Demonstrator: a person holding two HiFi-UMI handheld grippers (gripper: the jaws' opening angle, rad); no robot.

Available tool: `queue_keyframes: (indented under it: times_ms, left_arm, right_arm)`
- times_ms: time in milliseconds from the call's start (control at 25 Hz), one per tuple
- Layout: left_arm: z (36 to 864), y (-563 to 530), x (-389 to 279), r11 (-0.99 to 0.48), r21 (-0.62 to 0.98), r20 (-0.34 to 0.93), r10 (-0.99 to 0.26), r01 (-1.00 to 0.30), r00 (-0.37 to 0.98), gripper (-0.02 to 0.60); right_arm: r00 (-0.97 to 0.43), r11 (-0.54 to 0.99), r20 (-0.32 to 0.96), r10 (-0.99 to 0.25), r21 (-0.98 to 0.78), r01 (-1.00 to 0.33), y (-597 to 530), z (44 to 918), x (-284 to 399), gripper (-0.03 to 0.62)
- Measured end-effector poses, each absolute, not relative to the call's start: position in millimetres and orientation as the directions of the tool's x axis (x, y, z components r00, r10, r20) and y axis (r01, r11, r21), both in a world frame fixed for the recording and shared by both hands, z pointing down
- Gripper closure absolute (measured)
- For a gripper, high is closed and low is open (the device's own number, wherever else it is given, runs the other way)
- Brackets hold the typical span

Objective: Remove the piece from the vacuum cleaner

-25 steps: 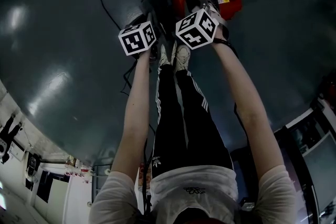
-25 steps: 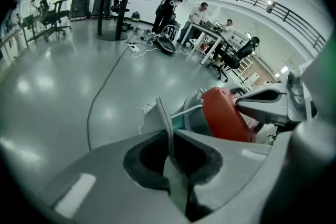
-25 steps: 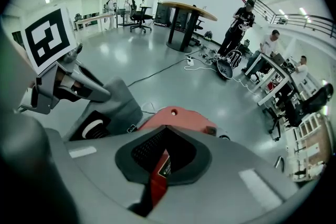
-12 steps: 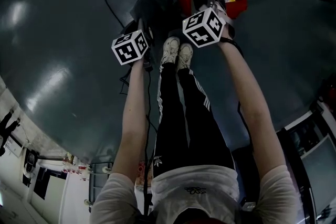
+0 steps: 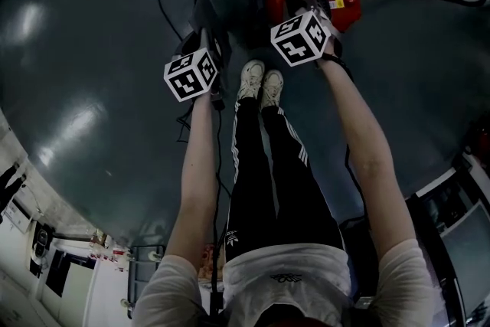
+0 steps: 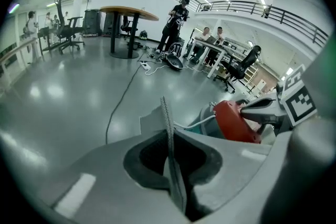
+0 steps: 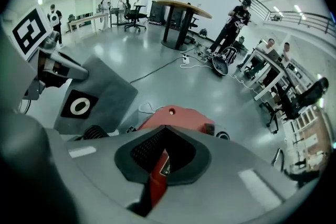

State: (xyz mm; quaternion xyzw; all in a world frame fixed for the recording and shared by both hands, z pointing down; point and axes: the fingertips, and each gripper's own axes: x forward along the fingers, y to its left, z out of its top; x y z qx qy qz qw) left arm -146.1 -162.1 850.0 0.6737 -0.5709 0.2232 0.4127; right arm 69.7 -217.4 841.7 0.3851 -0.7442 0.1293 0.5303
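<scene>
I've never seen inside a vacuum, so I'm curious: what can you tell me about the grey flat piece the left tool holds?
The grey piece is a flat sheet with a felt-like surface. One face carries a black square patch with a white ring. The left gripper is shut on its edge, so that gripper's view shows it edge-on and upright. It hangs beside the red vacuum cleaner; whether the two touch is unclear.
</scene>
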Motion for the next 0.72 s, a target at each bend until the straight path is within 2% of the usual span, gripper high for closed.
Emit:
queue_keyframes:
  times_ms: [200,400,720]
  left_arm:
    - [821,-167,-155,-0.03,0.281,0.749,-0.619,-0.959,0.238,0.561]
    - [748,-186,-156,-0.09,0.262,0.682,-0.688,-0.961,0.25,0.561]
    - [564,-197,-125,-0.179,0.265,0.494,-0.819,-0.948,0.292,0.561]
  right_arm:
    - [-0.202,0.539,0.866,-0.457,0.089,-0.837,-219,816,79,0.572]
    - [-0.275,0.532,0.808,-0.522,0.056,-0.845,-223,734,71,0.572]
    - [-0.378,0.439,0.694,-0.613,-0.099,-0.893,-187,570,49,0.572]
